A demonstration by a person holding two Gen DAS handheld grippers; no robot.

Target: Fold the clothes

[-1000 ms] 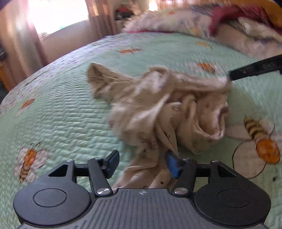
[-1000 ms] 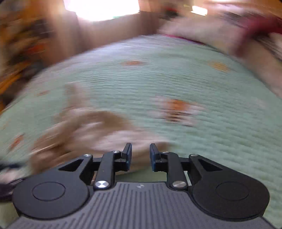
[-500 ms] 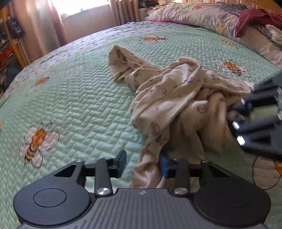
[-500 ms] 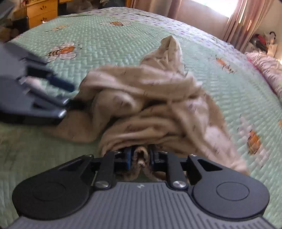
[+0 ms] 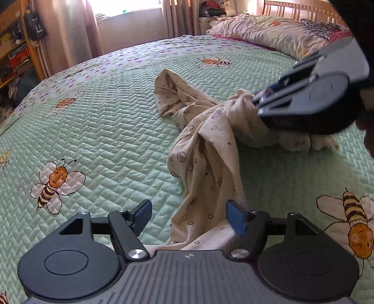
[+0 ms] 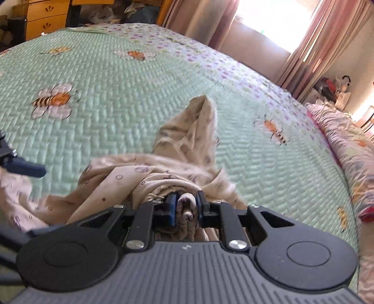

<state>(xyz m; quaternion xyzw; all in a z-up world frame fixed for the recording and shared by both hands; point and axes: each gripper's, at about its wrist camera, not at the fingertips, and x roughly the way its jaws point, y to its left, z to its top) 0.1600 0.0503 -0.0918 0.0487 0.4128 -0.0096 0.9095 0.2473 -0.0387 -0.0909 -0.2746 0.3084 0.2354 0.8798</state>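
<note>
A crumpled cream garment [image 5: 205,145] with small printed figures lies on the green quilted bedspread [image 5: 105,131]. My left gripper [image 5: 188,214] is near its lower end. Its jaws are opening, and a strip of the cloth runs between them without either pad pressing it. In the left wrist view my right gripper [image 5: 256,99] comes in from the right and is shut on a bunched fold of the garment. The right wrist view shows that fold [image 6: 185,205] pinched between the right gripper [image 6: 185,204] pads, with the rest of the garment [image 6: 187,140] stretching away. A left fingertip [image 6: 25,167] shows at the left edge.
Pillows [image 5: 268,35] and heaped bedding lie along the head of the bed. Curtains [image 5: 70,28] and a bright window stand behind it. A wooden dresser [image 6: 46,16] stands past the far side. Bee pictures [image 5: 56,182] dot the quilt.
My left jaws narrowed on the cloth and then spread wide, letting it go. My right gripper swung in from the side, closed on a fold and drew it up to the right.
</note>
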